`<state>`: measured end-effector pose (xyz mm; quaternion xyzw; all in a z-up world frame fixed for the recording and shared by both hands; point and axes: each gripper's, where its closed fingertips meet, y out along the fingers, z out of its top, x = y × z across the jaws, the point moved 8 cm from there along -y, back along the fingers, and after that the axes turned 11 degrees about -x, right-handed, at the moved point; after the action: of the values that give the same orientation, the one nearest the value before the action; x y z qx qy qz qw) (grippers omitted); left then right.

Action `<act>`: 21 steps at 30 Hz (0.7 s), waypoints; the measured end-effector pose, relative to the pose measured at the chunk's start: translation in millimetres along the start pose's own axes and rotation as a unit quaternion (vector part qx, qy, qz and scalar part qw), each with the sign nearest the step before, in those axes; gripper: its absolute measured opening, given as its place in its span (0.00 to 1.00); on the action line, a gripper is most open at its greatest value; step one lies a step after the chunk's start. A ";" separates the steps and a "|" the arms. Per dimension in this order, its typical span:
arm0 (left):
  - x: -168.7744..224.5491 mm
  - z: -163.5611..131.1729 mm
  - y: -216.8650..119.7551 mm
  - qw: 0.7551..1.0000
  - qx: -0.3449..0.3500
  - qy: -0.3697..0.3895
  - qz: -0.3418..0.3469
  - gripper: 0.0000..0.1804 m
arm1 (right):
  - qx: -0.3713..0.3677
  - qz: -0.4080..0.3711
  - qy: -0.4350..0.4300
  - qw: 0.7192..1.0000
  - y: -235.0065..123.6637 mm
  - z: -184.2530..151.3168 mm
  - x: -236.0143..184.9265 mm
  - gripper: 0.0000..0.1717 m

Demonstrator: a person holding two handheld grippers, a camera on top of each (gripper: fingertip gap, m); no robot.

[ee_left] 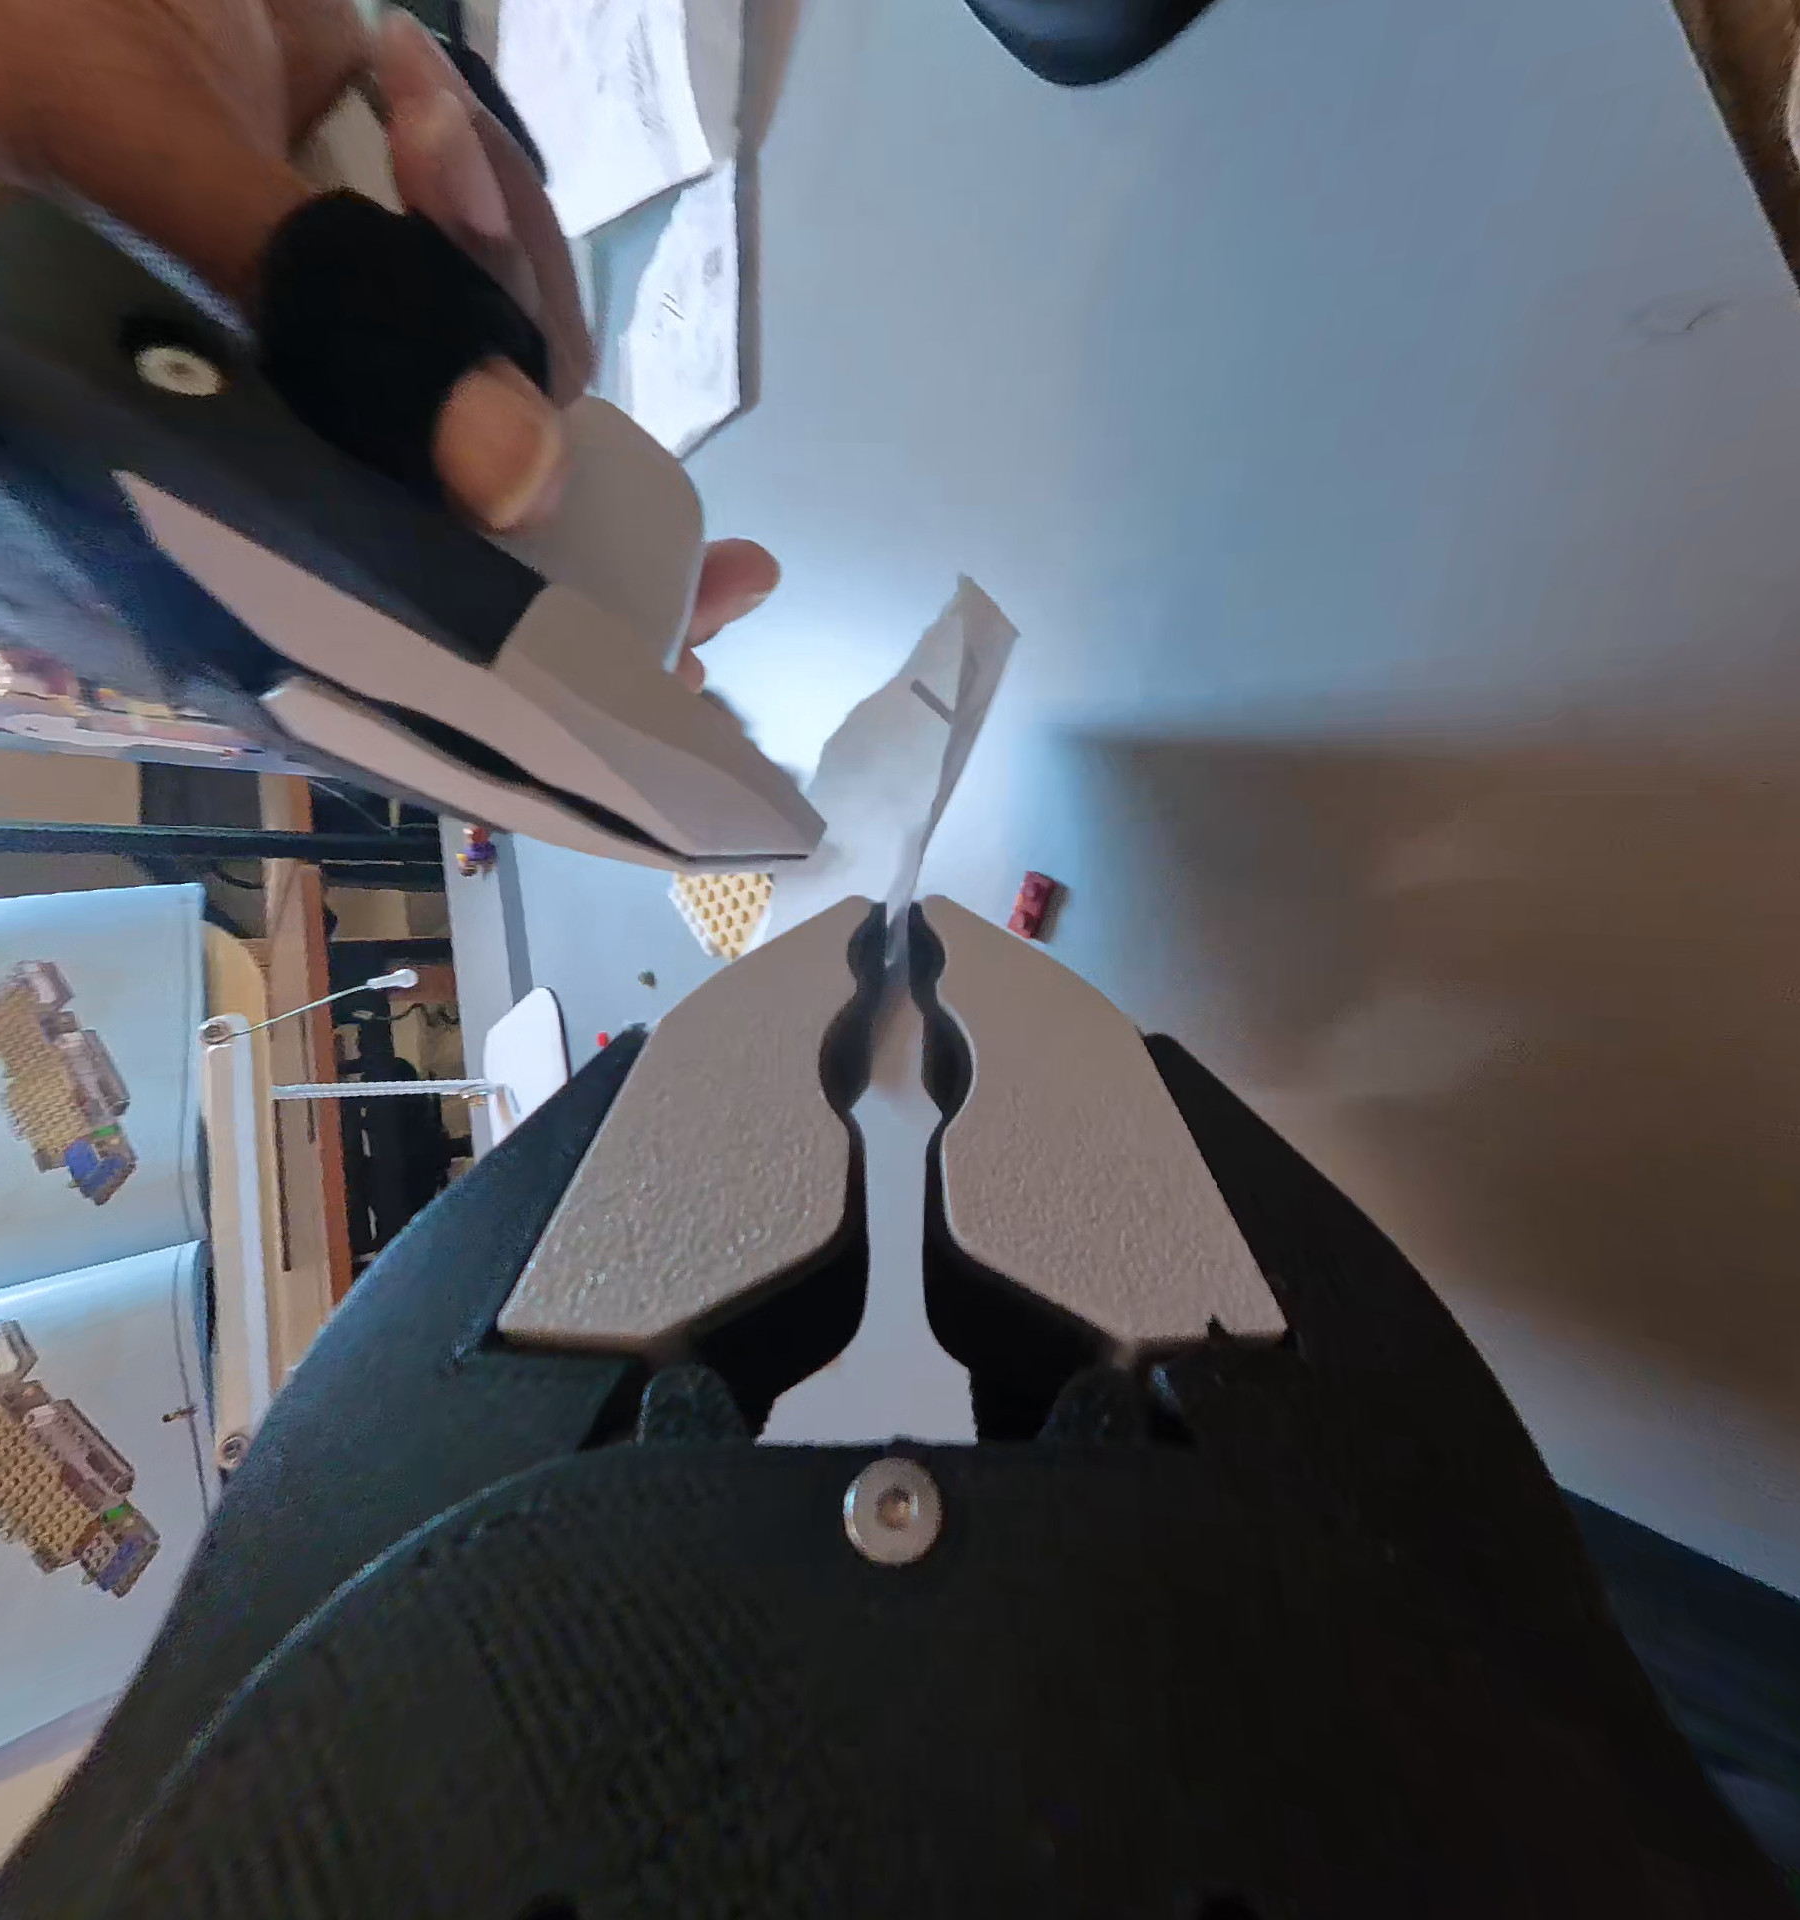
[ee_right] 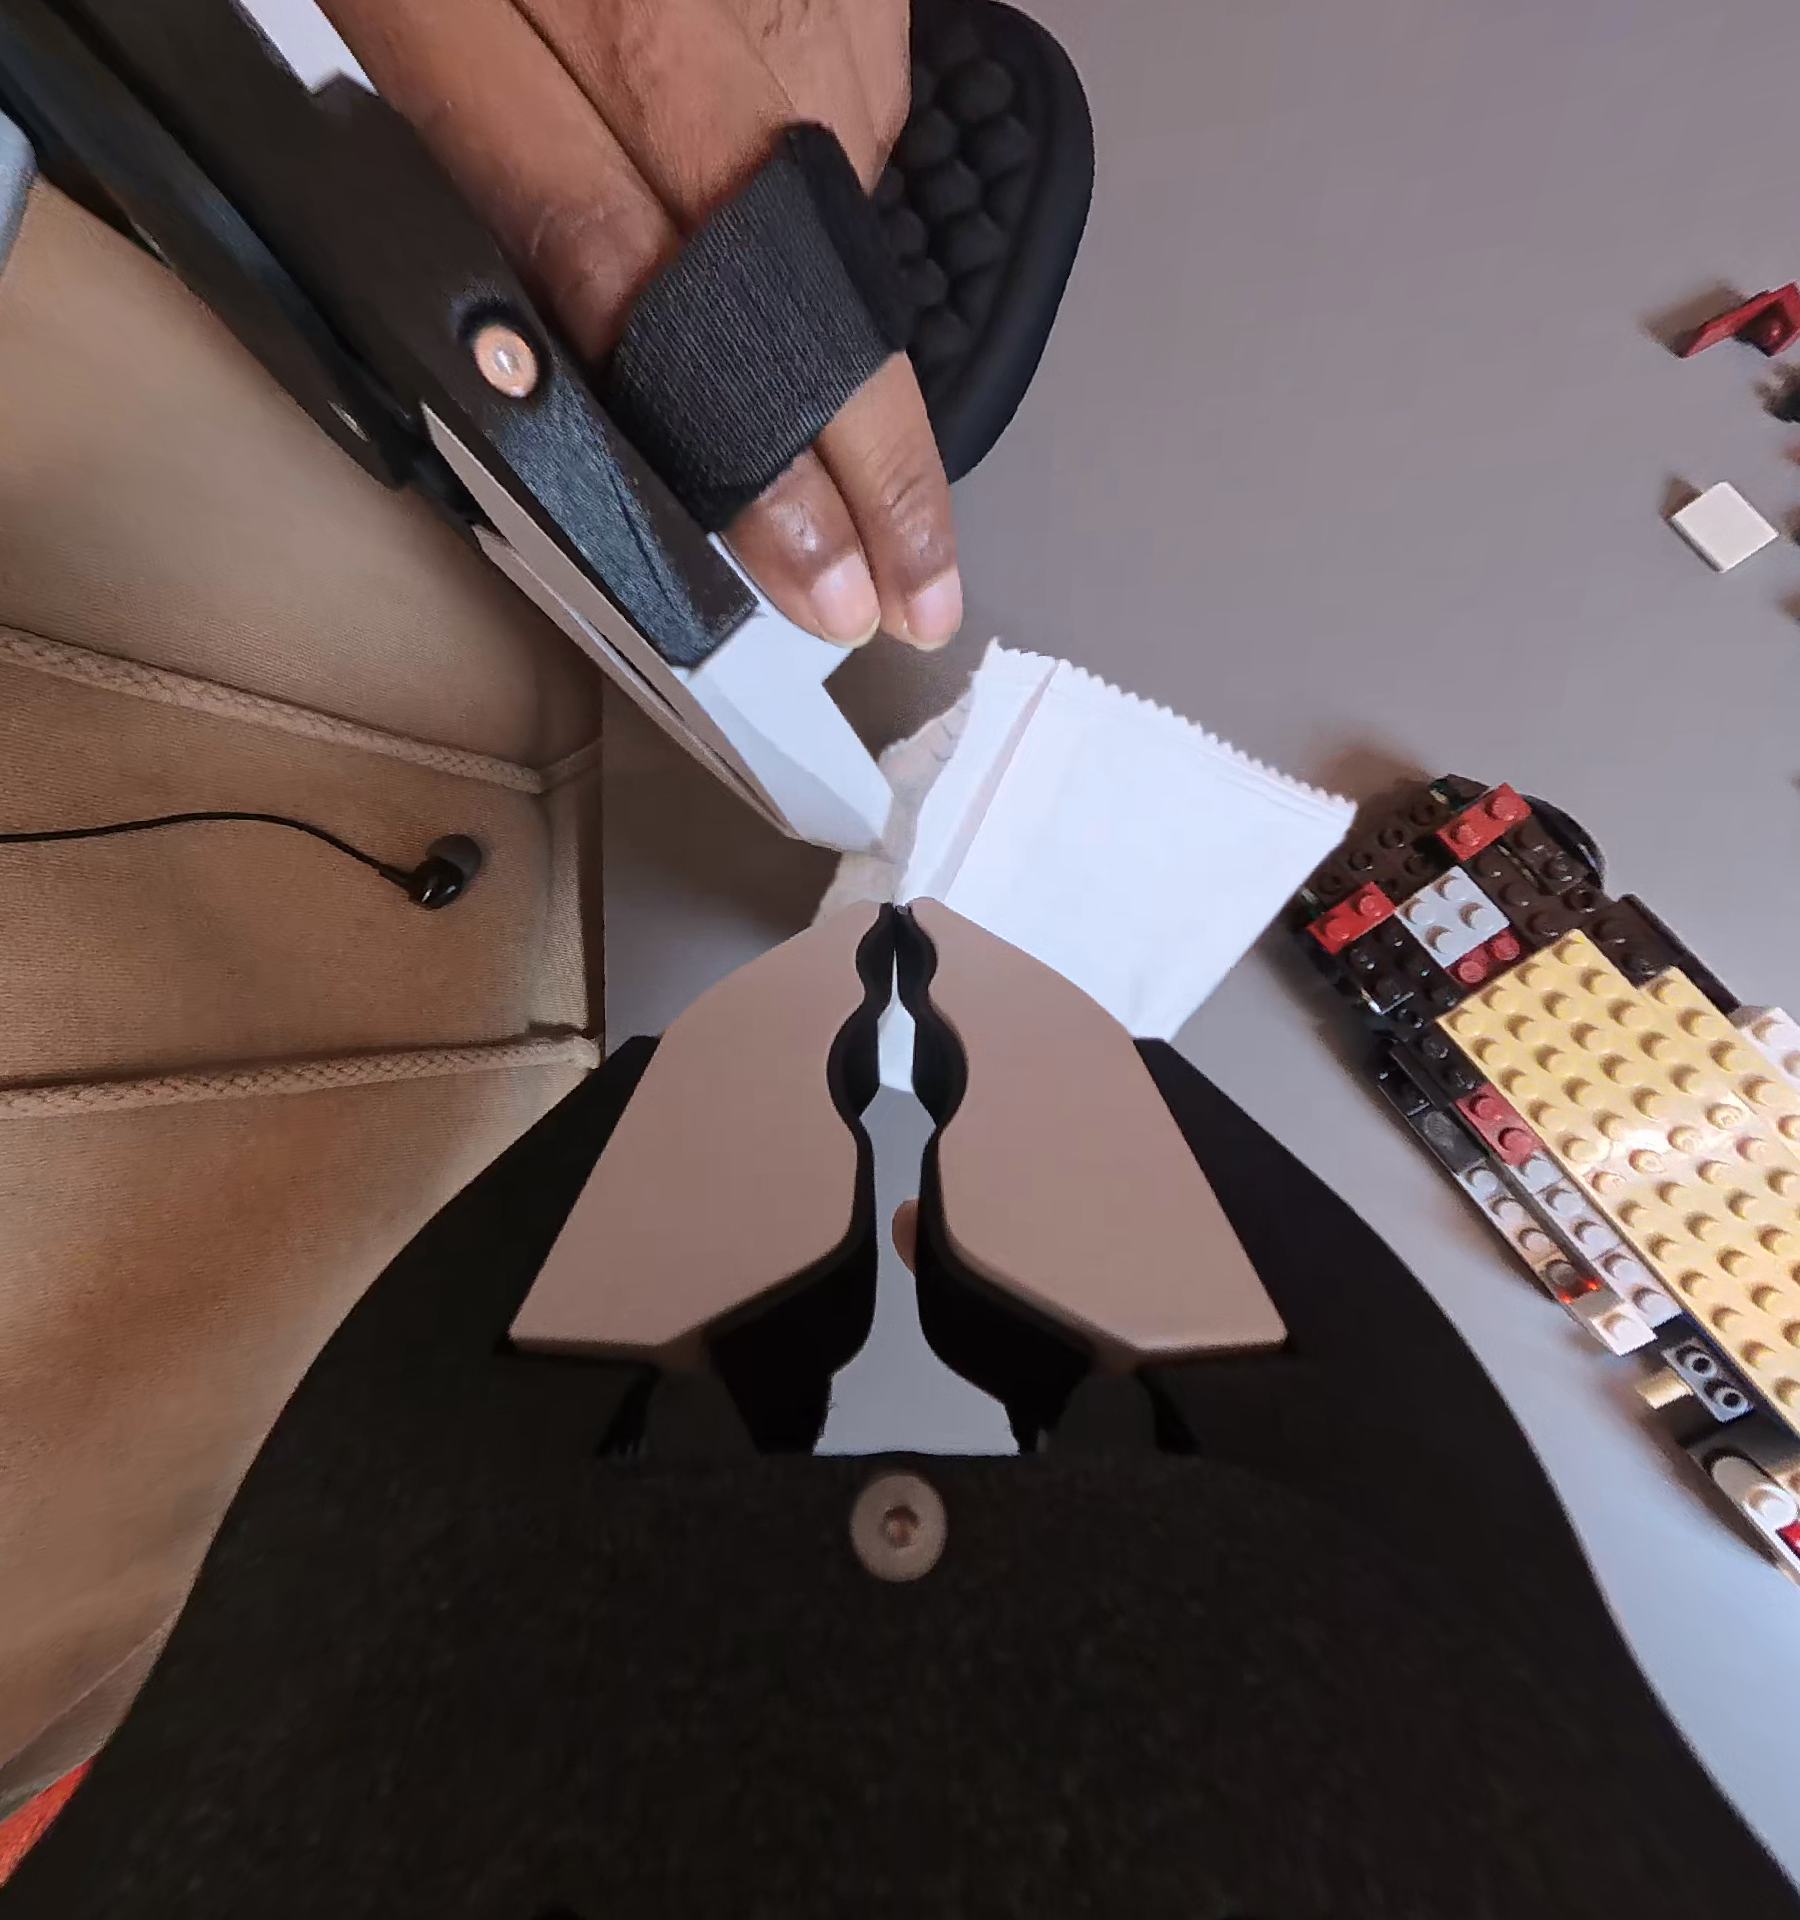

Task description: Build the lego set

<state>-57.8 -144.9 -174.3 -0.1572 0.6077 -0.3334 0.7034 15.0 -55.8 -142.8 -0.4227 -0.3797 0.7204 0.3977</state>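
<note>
Above the grey table [ee_right: 1395,312], beside a brick-built model [ee_right: 1654,1122] lying on it, a white paper bag [ee_right: 1114,831] hangs between the two tools, the right gripper [ee_right: 898,914] clamped on its near corner and the left gripper [ee_left: 896,914] pinching its edge.

No legible writing anywhere.

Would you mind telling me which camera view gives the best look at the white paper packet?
The right wrist view: the white paper packet shows its broad face and zigzag edge, pinched by both the right gripper and the left gripper. The left wrist view shows the packet nearly edge-on and blurred, a narrow strip between the fingertips.
</note>
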 end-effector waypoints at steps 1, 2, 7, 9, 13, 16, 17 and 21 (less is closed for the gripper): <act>1.1 0.2 1.5 1.000 -0.004 0.004 -0.006 0.01 | -0.002 -0.001 -0.002 1.000 0.6 0.7 -0.5 0.00; 1.2 0.2 2.8 1.000 -0.007 0.005 -0.006 0.00 | -0.005 -0.003 -0.004 1.000 1.3 1.1 -0.8 0.00; 6.0 0.0 5.8 0.999 -0.008 -0.008 -0.042 0.00 | -0.007 -0.044 0.008 0.999 -1.3 -1.6 9.6 0.00; 8.9 -0.6 5.7 0.998 -0.003 -0.016 -0.057 0.00 | -0.003 -0.067 0.024 0.997 -4.9 -4.0 17.2 0.00; 7.8 0.4 1.9 0.996 0.007 -0.039 -0.076 0.00 | 0.001 -0.133 0.025 0.991 -10.5 -1.6 21.3 0.00; -1.5 -2.7 -2.0 0.996 0.008 -0.061 -0.072 0.00 | 0.007 -0.207 -0.006 0.978 -14.2 4.9 16.1 0.00; -3.4 -3.6 -2.9 0.995 0.007 -0.064 -0.071 0.00 | 0.010 -0.215 -0.013 0.977 -14.6 6.4 13.6 0.00; -3.7 -3.4 -0.9 0.996 -0.013 -0.058 -0.067 0.00 | 0.006 -0.191 -0.016 0.981 -10.2 6.9 9.4 0.02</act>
<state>-61.5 -142.5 -171.7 -0.2257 0.5581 -0.3622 0.7116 8.2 -44.8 -134.2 -0.3279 -0.4555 0.6402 0.5245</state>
